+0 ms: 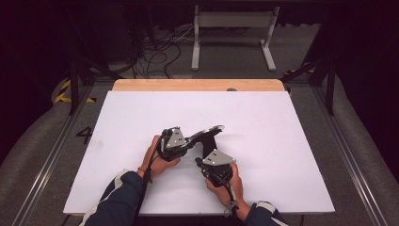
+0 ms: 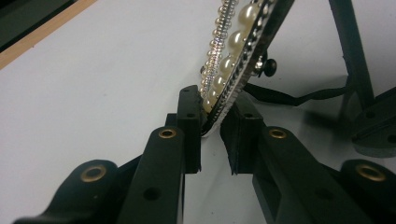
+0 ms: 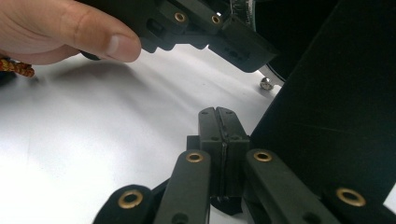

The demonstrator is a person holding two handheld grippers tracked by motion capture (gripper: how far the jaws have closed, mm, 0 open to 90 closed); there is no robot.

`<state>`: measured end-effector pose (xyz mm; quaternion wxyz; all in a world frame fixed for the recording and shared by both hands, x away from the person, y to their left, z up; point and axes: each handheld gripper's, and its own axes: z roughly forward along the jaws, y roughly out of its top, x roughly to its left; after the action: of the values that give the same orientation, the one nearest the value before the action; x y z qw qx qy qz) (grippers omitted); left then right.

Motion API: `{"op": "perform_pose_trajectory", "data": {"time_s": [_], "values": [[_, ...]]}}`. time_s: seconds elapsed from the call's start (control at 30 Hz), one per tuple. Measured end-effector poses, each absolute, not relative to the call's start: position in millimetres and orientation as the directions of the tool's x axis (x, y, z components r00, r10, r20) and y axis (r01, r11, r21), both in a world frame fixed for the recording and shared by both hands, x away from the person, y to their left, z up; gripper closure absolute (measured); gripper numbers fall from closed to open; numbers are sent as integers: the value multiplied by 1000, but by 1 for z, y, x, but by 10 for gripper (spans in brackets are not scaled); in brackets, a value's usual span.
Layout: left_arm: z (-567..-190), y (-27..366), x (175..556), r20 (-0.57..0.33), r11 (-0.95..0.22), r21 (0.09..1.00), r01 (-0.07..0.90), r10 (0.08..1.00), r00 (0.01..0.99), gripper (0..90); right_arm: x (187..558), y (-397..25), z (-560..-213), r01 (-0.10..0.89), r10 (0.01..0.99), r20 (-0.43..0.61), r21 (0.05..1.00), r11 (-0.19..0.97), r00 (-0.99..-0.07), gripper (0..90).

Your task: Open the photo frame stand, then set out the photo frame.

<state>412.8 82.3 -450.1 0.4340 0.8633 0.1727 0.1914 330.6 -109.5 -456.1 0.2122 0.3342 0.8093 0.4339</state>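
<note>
The left hand-held gripper pinches only the tail end of the pearl headband, lifted off the tabletop just beside the right hand-held gripper, whose jaws sit pressed together empty, so that curved, beaded band could well twist free.

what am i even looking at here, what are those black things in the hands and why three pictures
A person sits at a table covered with a white sheet and holds a hand-operated two-jaw gripper in each hand. There is no robot arm.

The high view looks down from above the table. The other two come from cameras riding on each gripper, looking along its jaws.

The left gripper is clamped on a pearl and rhinestone band, which looks like a piece of jewellery, lifted off the sheet. The right gripper has its jaws pressed together; I cannot tell whether anything thin is caught between them. Beside it stands a dark panel, perhaps a display stand.
</note>
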Motion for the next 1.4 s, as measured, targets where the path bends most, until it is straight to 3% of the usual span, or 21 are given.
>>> {"op": "perform_pose_trajectory", "data": {"time_s": [1.4], "values": [[-445,78,399,256,-628,776,58,398,881,783,339,-140,-454,409,757,1,842,351,-653,900]]}}
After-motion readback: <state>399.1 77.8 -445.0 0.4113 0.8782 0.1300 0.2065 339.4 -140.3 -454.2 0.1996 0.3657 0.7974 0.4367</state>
